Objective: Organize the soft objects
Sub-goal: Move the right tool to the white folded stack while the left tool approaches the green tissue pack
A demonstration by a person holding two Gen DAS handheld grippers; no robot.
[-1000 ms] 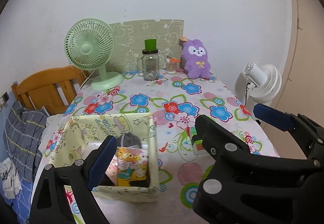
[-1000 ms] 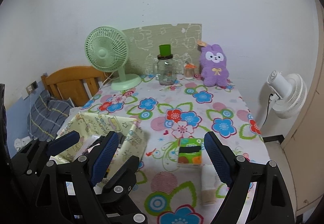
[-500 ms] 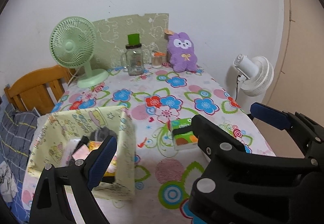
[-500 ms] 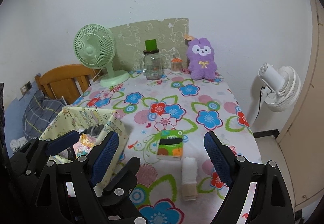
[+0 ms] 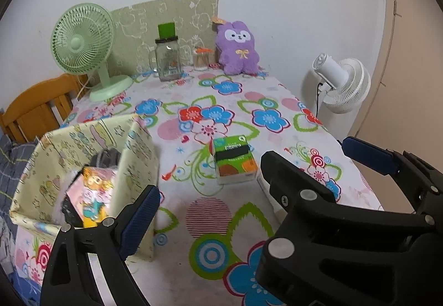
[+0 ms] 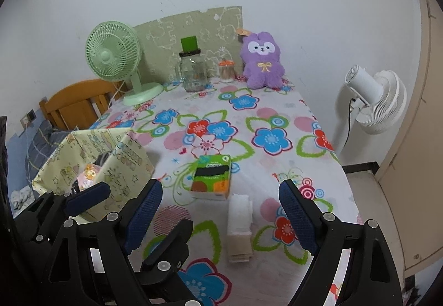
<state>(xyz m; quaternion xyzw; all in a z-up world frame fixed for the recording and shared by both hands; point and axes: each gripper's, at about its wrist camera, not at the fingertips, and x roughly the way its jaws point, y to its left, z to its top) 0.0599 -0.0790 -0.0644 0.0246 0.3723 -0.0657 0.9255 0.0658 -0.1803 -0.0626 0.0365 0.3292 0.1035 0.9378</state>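
Surface (image 6: 277, 112): covered by a flower-print cloth, its far edge at a white wall.
Fabric bin (image 5: 83, 145): pale yellow, at the near left corner; soft items inside, among them a cartoon-print packet (image 5: 94, 189).
White fan (image 6: 371, 101): stands off the right edge of the surface.
Green fan (image 6: 116, 62): far left, beside a glass jar (image 6: 192, 70).
Purple plush rabbit (image 6: 261, 59): upright against the far wall.
Tissue pack (image 6: 211, 177): green and orange, mid-surface, right of the bin.
Rolled towel (image 6: 239, 225): white and beige, just in front of the tissue pack, between the right tool's fingers in the right view.
Right tool (image 6: 221, 217): fingers wide apart, empty.
Left tool (image 6: 88, 196): blue pads apart, gripping nothing, beside the bin wall.
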